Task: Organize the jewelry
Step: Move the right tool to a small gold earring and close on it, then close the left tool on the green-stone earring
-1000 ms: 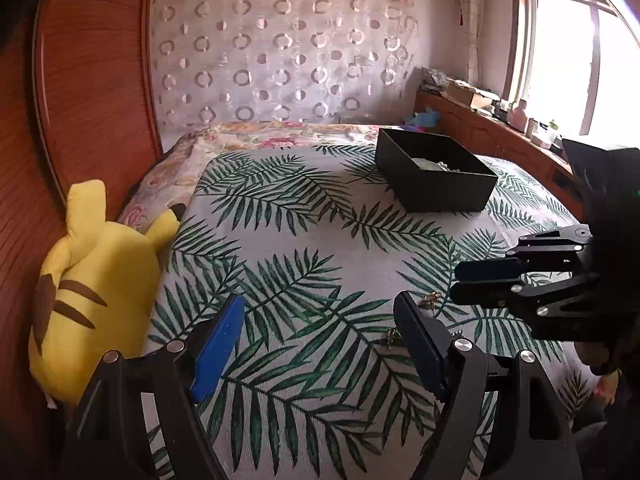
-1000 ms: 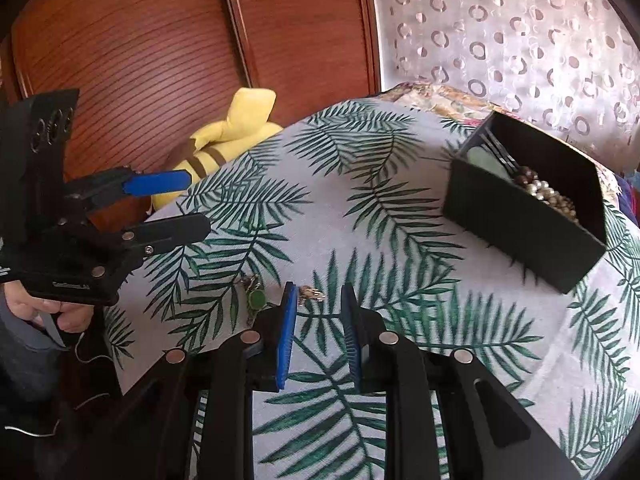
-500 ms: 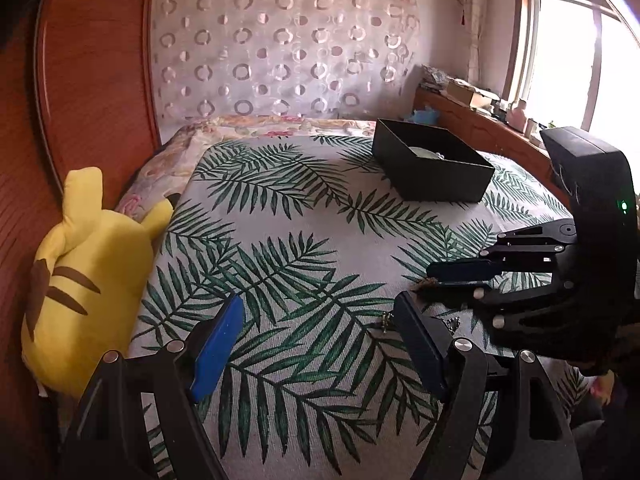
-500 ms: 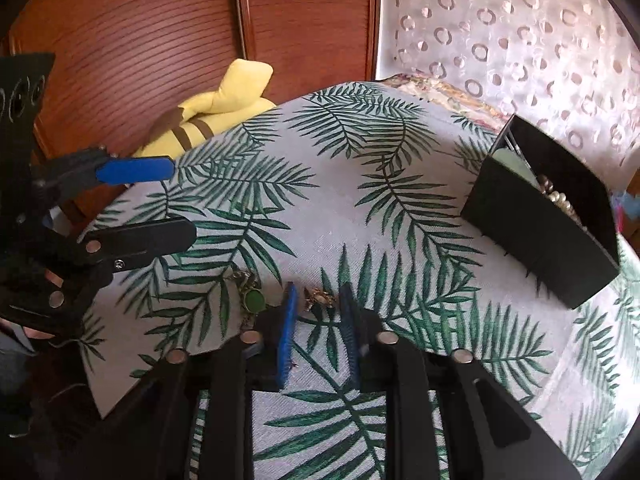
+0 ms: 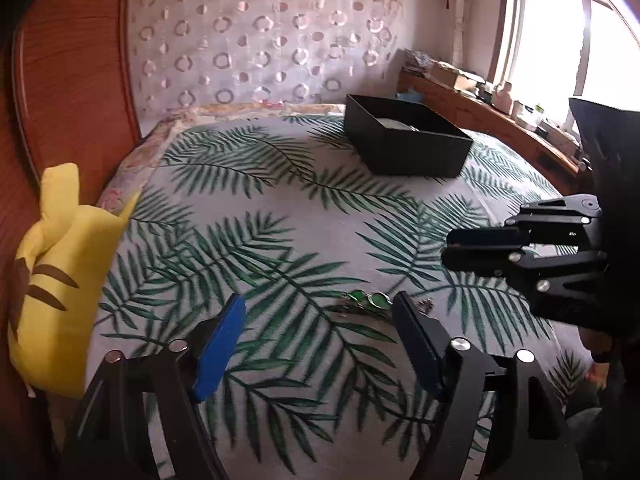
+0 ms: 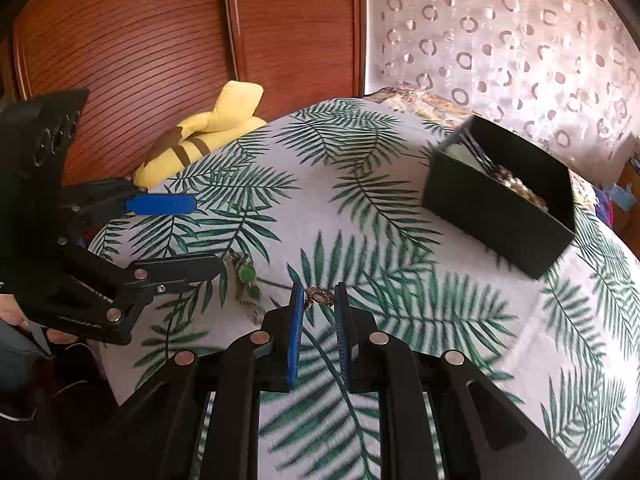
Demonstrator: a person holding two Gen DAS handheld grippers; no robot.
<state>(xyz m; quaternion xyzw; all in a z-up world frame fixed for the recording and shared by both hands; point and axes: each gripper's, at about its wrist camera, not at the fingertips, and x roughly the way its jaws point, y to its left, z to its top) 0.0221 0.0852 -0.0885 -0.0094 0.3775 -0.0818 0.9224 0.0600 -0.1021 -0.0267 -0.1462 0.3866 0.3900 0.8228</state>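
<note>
Left wrist view: your left gripper (image 5: 316, 344) is wide but its jaws are closing, and nothing sits between the pads yet. The green-stone piece (image 5: 368, 300) lies on the leaf-print bedspread (image 5: 280, 208) just ahead of the right-hand finger — a second ago it sat further off and partly hidden, so you have come down and in toward it. Your right gripper (image 5: 452, 246) has lifted clear of the cloth and now hangs above it at the right edge of the picture, jaws narrow. The black box (image 5: 408, 148) waits at the far side of the bed, well apart from both tools; the yellow plush toy (image 5: 60, 276) lies against the wardrobe side.

Right wrist view: the right gripper (image 6: 318, 304) is pinched narrow on a small gold-and-dark trinket (image 6: 320, 297), which sits right at the fingertips. A second ago it lay loose on the cloth just past them; the jaws have since narrowed onto it, and it looks carried. The green-stone piece (image 6: 246, 276) rests on the cloth beside the left gripper (image 6: 188, 236). The box (image 6: 500, 208), already holding beads, is probably your next stop — carry the trinket over gently.
</note>
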